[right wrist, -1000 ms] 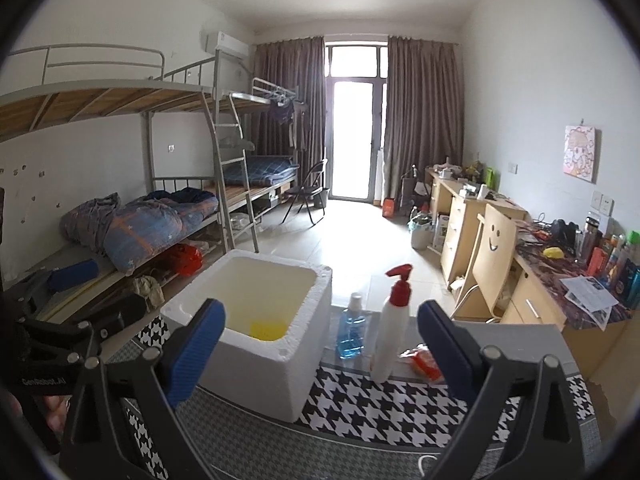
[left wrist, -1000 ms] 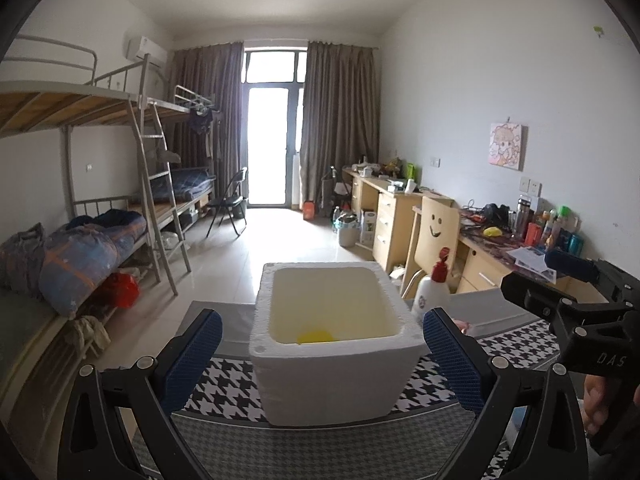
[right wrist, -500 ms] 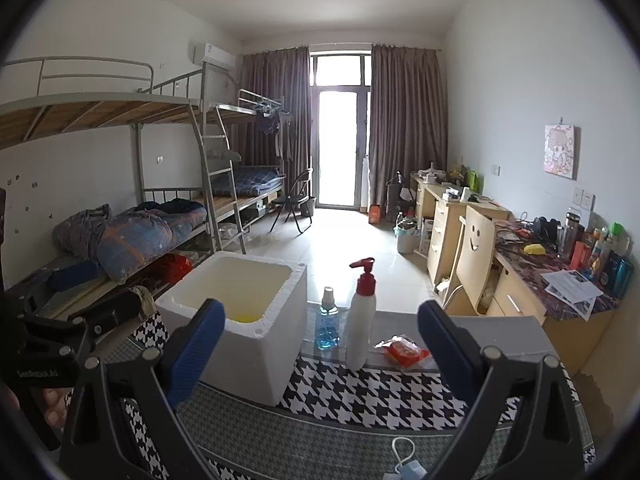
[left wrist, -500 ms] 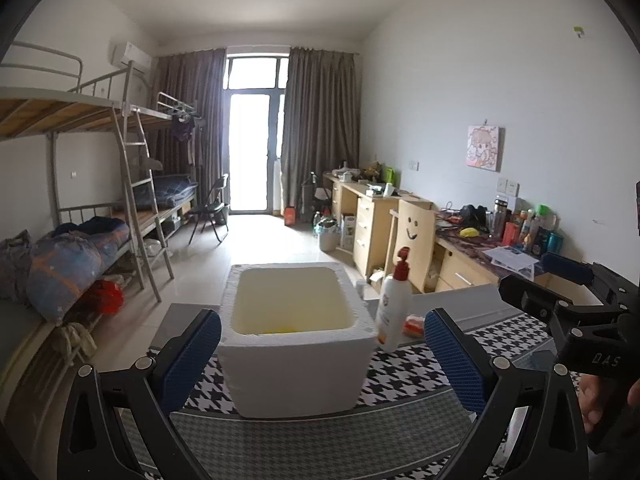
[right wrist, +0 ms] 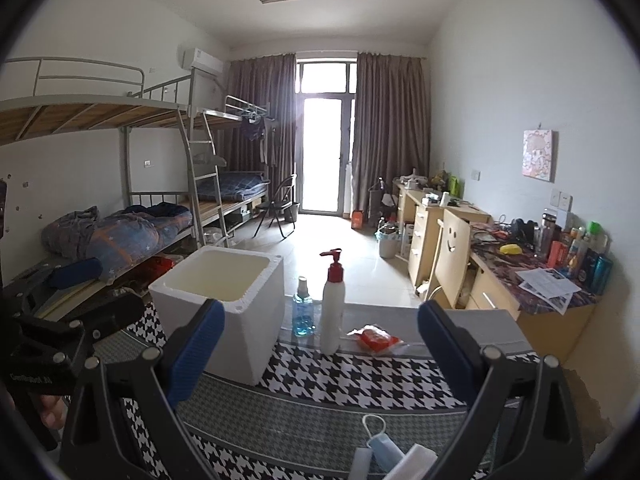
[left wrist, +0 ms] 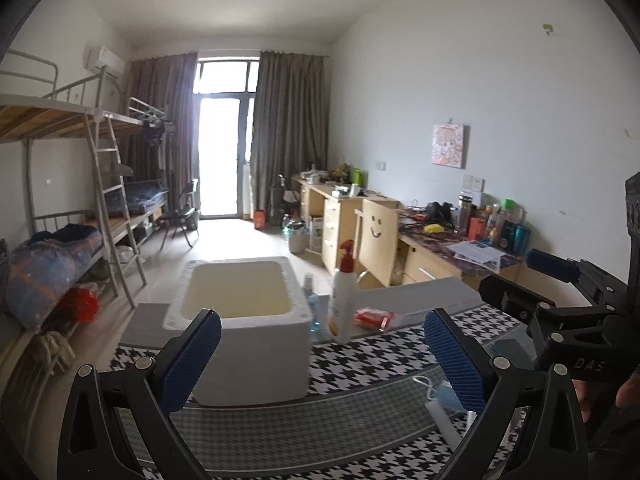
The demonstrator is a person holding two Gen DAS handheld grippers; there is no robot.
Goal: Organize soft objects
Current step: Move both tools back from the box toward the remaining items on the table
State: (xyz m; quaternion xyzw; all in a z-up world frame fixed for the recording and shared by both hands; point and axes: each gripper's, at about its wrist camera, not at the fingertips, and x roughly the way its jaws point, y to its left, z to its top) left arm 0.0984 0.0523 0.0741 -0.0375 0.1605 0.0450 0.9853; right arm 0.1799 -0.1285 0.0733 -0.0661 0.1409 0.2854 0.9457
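2 grippers, left gripper (left wrist: 322,354) and right gripper (right wrist: 320,346), have jaws wide apart, holding nothing. I see the soft face mask (right wrist: 382,446) at 6 o'clock on the bench (right wrist: 304,420); the white box (right wrist: 224,304) waits at 11 o'clock, probably for it.

The tall white foam box (right wrist: 224,304) blocks the tabletop's (right wrist: 320,412) left side. Beside it, the blue sanitizer bottle (right wrist: 302,314), white red-capped pump bottle (right wrist: 333,304) and red packet (right wrist: 374,338) line the far edge. The middle strip lies open to the near edge, where a blue face mask (right wrist: 382,446) lies.
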